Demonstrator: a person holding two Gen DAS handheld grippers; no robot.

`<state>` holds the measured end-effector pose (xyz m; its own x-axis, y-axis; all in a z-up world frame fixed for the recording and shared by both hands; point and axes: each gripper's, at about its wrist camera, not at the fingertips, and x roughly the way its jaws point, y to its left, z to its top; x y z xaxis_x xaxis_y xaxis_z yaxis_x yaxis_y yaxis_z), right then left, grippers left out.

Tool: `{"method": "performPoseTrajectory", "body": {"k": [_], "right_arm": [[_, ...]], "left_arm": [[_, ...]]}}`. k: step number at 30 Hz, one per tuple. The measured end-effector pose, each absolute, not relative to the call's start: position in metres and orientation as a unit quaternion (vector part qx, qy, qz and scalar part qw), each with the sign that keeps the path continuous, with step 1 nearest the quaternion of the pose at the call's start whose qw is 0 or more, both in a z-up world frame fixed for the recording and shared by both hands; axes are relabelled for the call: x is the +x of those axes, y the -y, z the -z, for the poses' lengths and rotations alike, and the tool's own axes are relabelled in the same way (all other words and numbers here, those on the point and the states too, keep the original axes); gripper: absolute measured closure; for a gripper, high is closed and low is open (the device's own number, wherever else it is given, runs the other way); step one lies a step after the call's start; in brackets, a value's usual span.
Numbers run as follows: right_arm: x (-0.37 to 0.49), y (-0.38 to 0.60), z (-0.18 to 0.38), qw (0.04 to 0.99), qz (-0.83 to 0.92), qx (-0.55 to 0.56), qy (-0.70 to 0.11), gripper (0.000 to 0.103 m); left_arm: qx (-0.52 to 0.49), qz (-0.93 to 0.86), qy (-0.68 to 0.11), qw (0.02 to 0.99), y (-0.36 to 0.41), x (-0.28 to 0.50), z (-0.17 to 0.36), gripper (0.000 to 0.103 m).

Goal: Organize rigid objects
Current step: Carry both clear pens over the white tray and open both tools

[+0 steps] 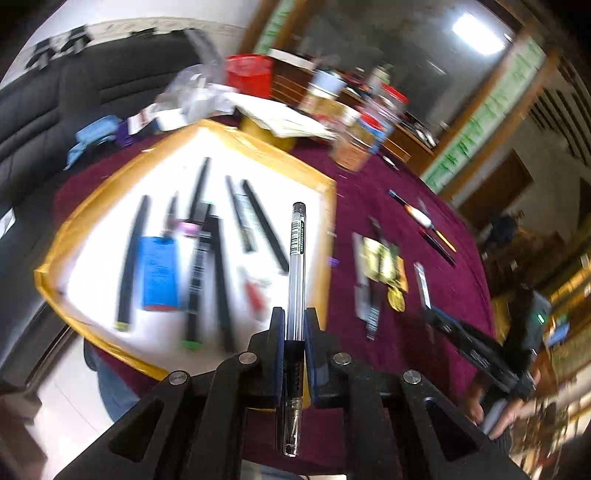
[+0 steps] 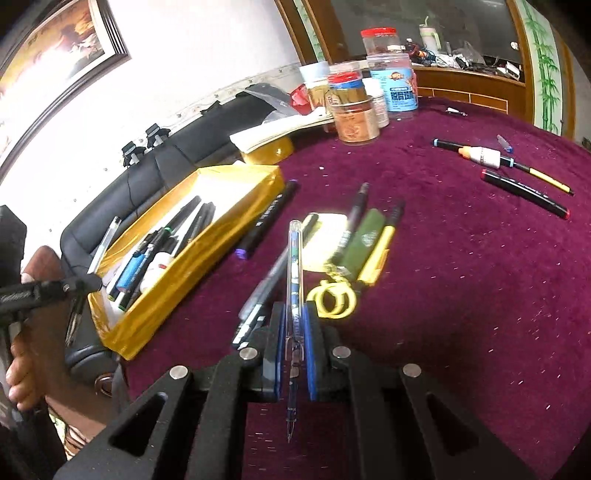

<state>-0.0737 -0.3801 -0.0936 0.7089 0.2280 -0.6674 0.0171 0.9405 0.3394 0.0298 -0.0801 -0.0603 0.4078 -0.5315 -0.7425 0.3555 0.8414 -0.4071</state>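
The left gripper (image 1: 294,328) is clenched on a clear ballpoint pen (image 1: 296,258) above the yellow box (image 1: 258,146), the right gripper (image 2: 294,325) on a blue-patterned pen (image 2: 294,273); both pens look light, stiff, slippery, best held mid-barrel.

My left view is smearing with motion blur; a ceiling lamp (image 1: 478,33) is glaring, the tray (image 1: 306,166) floor blowing out white. My right view is staying sharper, fisheye edges bending dark.

Clear pen (image 1: 296,266) with barcode label over yellow box (image 1: 88,218), blue-patterned pen (image 2: 294,280) above maroon cloth (image 2: 461,277), yellow scissors (image 2: 334,301) at two o'clock.
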Motion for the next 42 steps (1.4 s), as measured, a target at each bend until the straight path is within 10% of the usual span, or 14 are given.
{"method": "performPoseTrajectory", "body": {"k": [28, 37, 42], "right_arm": [[0.090, 0.237, 0.107, 0.883, -0.129, 0.143, -0.427, 0.093], [0.084, 0.248, 0.104, 0.882, -0.144, 0.176, -0.412, 0.086], [0.068, 0.262, 0.079, 0.900, -0.140, 0.192, -0.367, 0.047]], "left_arm": [[-0.095, 0.213, -0.498, 0.835, 0.075, 0.086, 0.105, 0.094], [-0.063, 0.227, -0.463, 0.855, 0.083, 0.064, 0.099, 0.029], [-0.021, 0.220, -0.444, 0.868, 0.090, 0.037, 0.089, 0.021]]}}
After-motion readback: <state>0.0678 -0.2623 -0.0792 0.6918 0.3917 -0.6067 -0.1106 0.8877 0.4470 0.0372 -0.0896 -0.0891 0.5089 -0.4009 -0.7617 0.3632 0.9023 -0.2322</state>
